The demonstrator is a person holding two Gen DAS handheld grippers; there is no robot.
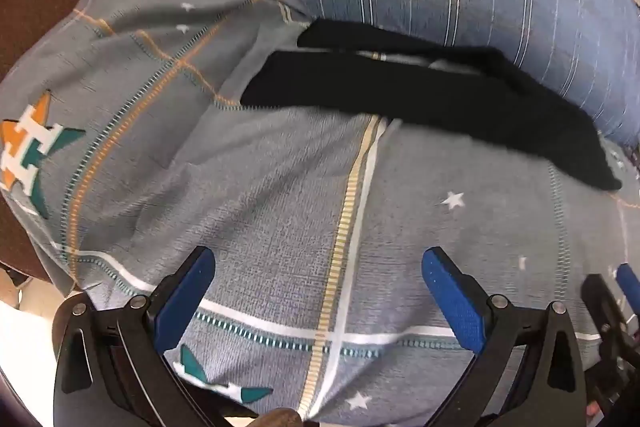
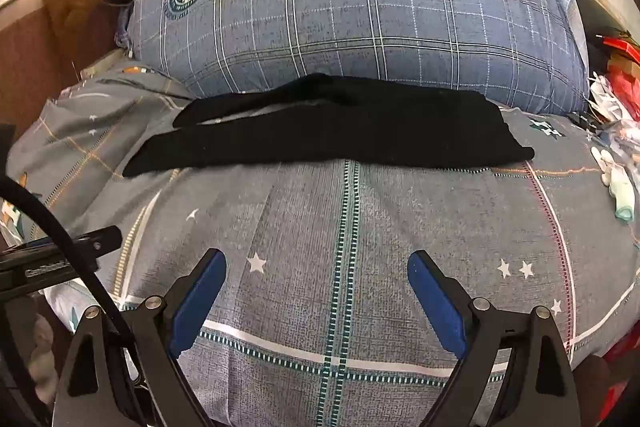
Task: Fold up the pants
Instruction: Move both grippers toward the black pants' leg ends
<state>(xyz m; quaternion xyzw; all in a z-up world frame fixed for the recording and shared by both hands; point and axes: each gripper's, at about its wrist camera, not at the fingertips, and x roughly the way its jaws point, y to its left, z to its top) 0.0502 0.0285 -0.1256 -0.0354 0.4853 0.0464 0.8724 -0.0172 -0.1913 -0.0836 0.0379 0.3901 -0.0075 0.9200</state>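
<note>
Nearest the camera, both the left gripper (image 1: 318, 269) and the right gripper (image 2: 316, 271) hang over the grey bedspread (image 2: 360, 247) with jaws wide, holding nothing. Black pants (image 2: 340, 129) lie folded lengthwise farther off on the bed, against the blue plaid pillow (image 2: 360, 7), well apart from both.

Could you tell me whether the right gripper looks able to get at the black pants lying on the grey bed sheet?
Probably yes: the right gripper is open and empty, and only bare grey bed sheet lies between it and the black pants.
</note>
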